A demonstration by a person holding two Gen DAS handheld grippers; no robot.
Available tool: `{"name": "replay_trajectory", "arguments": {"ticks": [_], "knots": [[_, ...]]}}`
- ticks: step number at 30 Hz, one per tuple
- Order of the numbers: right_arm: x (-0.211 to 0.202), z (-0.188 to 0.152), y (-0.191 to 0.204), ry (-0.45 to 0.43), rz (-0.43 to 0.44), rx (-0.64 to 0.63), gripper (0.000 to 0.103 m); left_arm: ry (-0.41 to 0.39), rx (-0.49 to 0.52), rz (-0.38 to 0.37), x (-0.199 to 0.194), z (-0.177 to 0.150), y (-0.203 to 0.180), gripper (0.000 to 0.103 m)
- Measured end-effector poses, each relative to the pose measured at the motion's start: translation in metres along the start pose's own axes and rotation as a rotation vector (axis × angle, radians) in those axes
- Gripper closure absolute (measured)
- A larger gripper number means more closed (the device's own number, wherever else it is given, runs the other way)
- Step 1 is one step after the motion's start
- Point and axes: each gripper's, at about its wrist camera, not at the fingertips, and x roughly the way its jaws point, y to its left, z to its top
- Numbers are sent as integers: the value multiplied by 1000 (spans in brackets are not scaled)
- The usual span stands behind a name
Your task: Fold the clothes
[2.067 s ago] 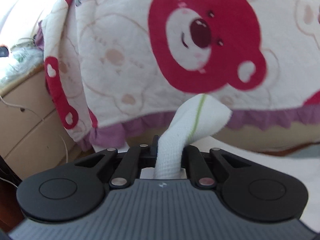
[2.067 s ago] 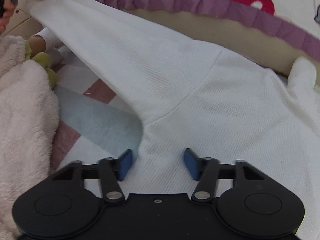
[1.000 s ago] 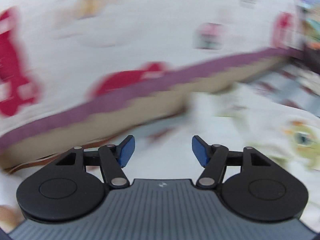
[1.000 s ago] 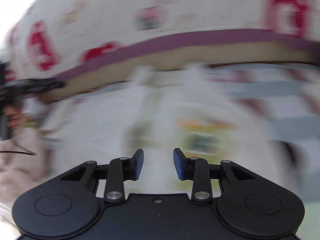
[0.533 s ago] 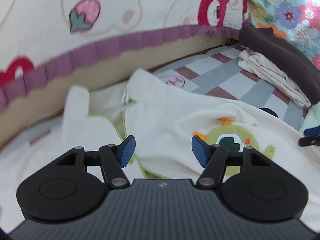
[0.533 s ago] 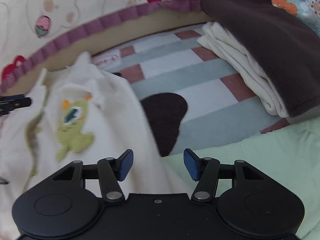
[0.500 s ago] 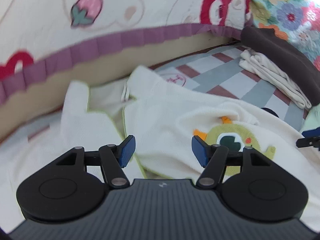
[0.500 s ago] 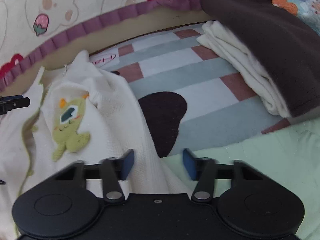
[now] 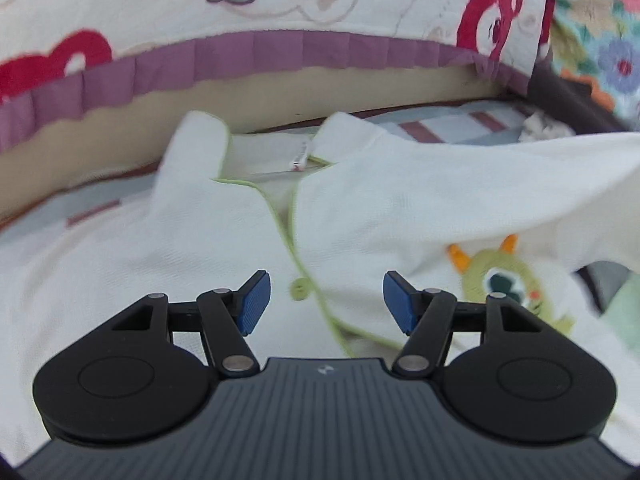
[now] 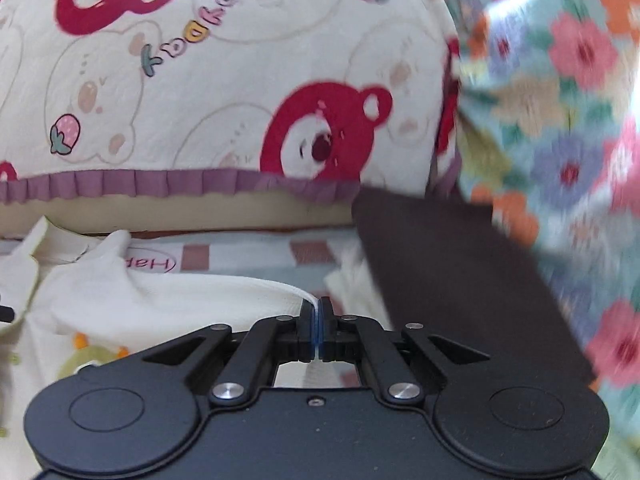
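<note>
A cream baby cardigan (image 9: 224, 240) with green piping, a green button (image 9: 299, 290) and a green monster patch (image 9: 500, 280) lies front up on the bed. My left gripper (image 9: 326, 300) hovers open just above its button placket, with nothing between the blue pads (image 9: 254, 300). My right gripper (image 10: 319, 320) is shut on the edge of the cardigan's sleeve (image 10: 240, 292) and lifts it off the bed. That raised sleeve (image 9: 520, 184) stretches across the right of the left wrist view, partly over the patch.
A bear-print blanket (image 9: 320, 4) with a purple frill (image 9: 248, 56) rises behind the cardigan. A dark brown garment (image 10: 460, 280) and folded cream cloth (image 10: 348, 276) lie to the right, beside a floral fabric (image 10: 560, 100). The checked sheet (image 10: 248, 256) shows between them.
The right gripper closed on the sleeve edge and lifted it, tilting up toward the blanket. The left gripper let go of the other sleeve earlier and came down over the cardigan's front, staying open.
</note>
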Motion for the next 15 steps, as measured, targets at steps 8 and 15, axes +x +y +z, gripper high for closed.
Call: {"name": "replay_trajectory", "arguments": {"ticks": [8, 15], "knots": [[11, 73, 18, -109, -50, -105, 102, -39, 21, -1, -3, 0, -1, 40], [19, 90, 27, -123, -81, -146, 102, -45, -123, -67, 9, 10, 29, 38]]}}
